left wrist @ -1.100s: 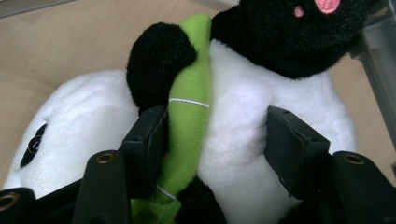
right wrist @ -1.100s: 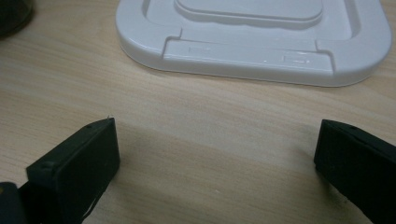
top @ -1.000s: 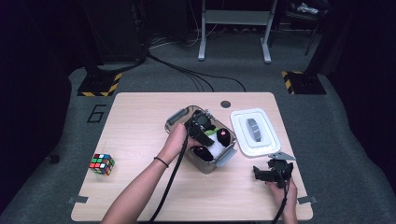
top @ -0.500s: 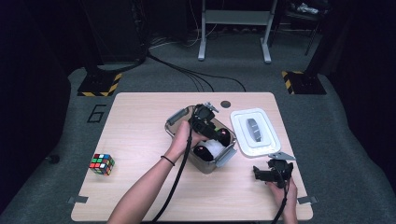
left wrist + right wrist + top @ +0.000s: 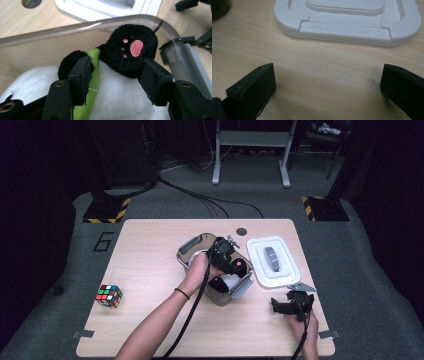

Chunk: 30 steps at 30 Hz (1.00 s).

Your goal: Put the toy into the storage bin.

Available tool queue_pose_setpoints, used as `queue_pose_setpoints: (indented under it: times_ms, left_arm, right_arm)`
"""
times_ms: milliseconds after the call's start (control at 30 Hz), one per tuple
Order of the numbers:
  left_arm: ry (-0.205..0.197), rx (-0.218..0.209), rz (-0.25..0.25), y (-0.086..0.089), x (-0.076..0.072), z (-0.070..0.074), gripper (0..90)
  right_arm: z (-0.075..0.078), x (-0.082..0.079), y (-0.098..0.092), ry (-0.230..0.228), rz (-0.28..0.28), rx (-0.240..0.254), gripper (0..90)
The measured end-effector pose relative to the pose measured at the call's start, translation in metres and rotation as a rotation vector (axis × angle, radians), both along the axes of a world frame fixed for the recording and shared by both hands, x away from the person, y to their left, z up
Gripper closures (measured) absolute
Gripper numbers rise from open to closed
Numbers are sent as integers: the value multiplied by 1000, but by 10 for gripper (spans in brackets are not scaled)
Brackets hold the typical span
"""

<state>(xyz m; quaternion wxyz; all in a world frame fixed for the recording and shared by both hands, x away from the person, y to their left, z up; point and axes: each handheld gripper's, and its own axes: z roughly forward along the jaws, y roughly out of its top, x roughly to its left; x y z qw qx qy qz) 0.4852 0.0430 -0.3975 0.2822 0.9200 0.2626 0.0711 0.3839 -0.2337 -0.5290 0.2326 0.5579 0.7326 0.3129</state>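
The high view is dim around a lit table [image 5: 150,250], its corners sinking into black. Both gripper views are bright and evenly lit; their near jaws blur, and soft shadows lie under them.

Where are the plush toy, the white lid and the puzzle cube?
plush toy [image 5: 131,53]: left gripper view, on its black paw with the pink pad.
white lid [image 5: 272,261]: high view, on its flat top beside the grey handle.
puzzle cube [image 5: 110,295]: high view, on its top face.

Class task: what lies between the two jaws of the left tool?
In the left gripper view, the left tool brackets the plush toy's black paw and white body.
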Motion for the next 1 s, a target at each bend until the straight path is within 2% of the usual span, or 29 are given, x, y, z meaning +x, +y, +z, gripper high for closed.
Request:
queue_pose_setpoints:
  times_ms: [100,167,267,400,567,733,800,833,900,933,1000]
  left_arm:
    - [-11,42,-9,-8,-1,-3,452]
    - [-9,40,-12,-7,-1,1,448]
    - [18,-28,-1,2,-1,7,382]
    - [26,-124,30,26,-6,19,264]
    - [-9,-163,44,52,-19,25,189]
    - [-9,-163,44,69,-30,19,146]
    - [-8,-148,46,74,-32,15,140]
    - [-18,-126,53,75,-33,13,141]
    - [-12,-126,46,76,-34,9,142]
    - [-28,-116,51,75,-36,9,141]
    - [-34,-99,54,72,-38,7,144]
  right_arm:
    - [0,0,0,0,0,0,0]
    - [0,0,0,-1,0,0,0]
    - [0,0,0,-1,1,0,0]
    - [0,0,0,0,1,0,0]
    - [0,0,0,-1,1,-1,0]
    - [0,0,0,0,0,0,0]
    - [0,0,0,0,0,0,0]
    - [0,0,0,0,0,0,0]
    - [0,0,0,0,0,0,0]
    - [0,0,0,0,0,0,0]
    - [0,0,0,0,0,0,0]
